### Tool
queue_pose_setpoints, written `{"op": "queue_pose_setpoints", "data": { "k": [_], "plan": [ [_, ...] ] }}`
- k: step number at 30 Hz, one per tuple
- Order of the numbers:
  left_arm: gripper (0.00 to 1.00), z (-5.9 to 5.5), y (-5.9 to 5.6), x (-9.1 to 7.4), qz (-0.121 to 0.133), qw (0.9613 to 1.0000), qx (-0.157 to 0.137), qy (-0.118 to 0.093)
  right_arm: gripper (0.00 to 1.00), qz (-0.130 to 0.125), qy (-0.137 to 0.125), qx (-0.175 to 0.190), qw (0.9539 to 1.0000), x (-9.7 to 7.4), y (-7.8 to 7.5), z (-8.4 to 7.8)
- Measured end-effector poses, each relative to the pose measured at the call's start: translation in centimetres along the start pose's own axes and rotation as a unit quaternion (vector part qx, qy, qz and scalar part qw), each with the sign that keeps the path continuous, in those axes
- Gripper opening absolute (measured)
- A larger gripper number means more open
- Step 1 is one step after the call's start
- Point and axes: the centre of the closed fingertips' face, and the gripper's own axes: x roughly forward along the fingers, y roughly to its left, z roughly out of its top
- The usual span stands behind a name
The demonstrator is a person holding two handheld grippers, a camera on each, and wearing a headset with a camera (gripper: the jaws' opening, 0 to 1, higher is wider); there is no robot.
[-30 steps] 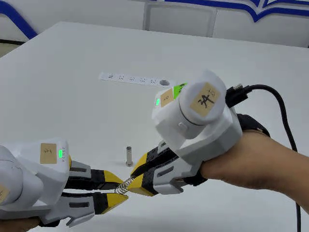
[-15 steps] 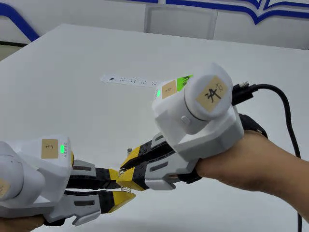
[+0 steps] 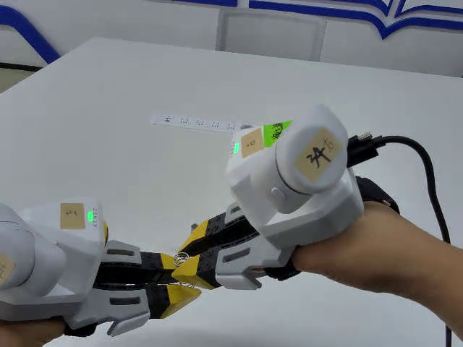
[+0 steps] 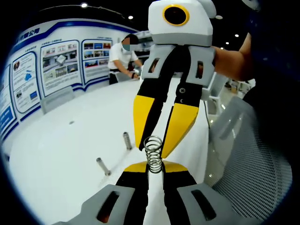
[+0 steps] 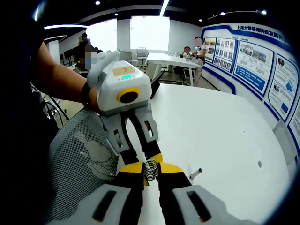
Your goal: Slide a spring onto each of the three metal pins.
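In the head view most of the spring [image 3: 179, 258] is covered by the two sets of yellow-tipped fingers, and just a coil or two peeks out where they meet. The far end of the white power strip [image 3: 194, 122] is cut off behind the right gripper's body.

The left gripper view is plainer. The spring is a short, bright steel coil with open turns, held in the air above the white surface [image 4: 61, 154]. Its lower end is pinched between the fingers of the left gripper [image 4: 150, 168]. The right gripper [image 5: 149, 169] comes at it head-on, its fingers flanking the other end with a narrow gap between them (whether they actually press on the coil cannot be told).

Beyond the tips, one metal pin [image 4: 127, 140] stands upright on the surface. A second pin [image 4: 102, 166] sits near it, slanted in the fisheye, so standing or lying is hard to judge.
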Motion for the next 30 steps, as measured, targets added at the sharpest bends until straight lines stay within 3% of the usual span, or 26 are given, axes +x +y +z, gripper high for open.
{"op": "queue_pose_setpoints", "data": {
  "k": [7, 16, 30],
  "plan": [
    [0.1, 0.2, -0.1, 0.0, -0.002, 0.9999, -0.014, -0.005, 0.12, -0.001, -0.002, -0.003, 1.0, 0.0, 0.0, 0.1],
    [0.12, 0.8, 0.3, -0.3, 0.006, 0.9999, 0.003, -0.015, 0.11, -0.008, -0.011, 0.004, 0.9999, -0.2, -0.5, 0.5],
    [0.29, 0.7, 1.7, -1.2, 0.031, 0.9991, -0.011, -0.027, 0.11, -0.032, -0.026, 0.019, 0.999, -0.6, -2.2, 0.7]
  ]
}}
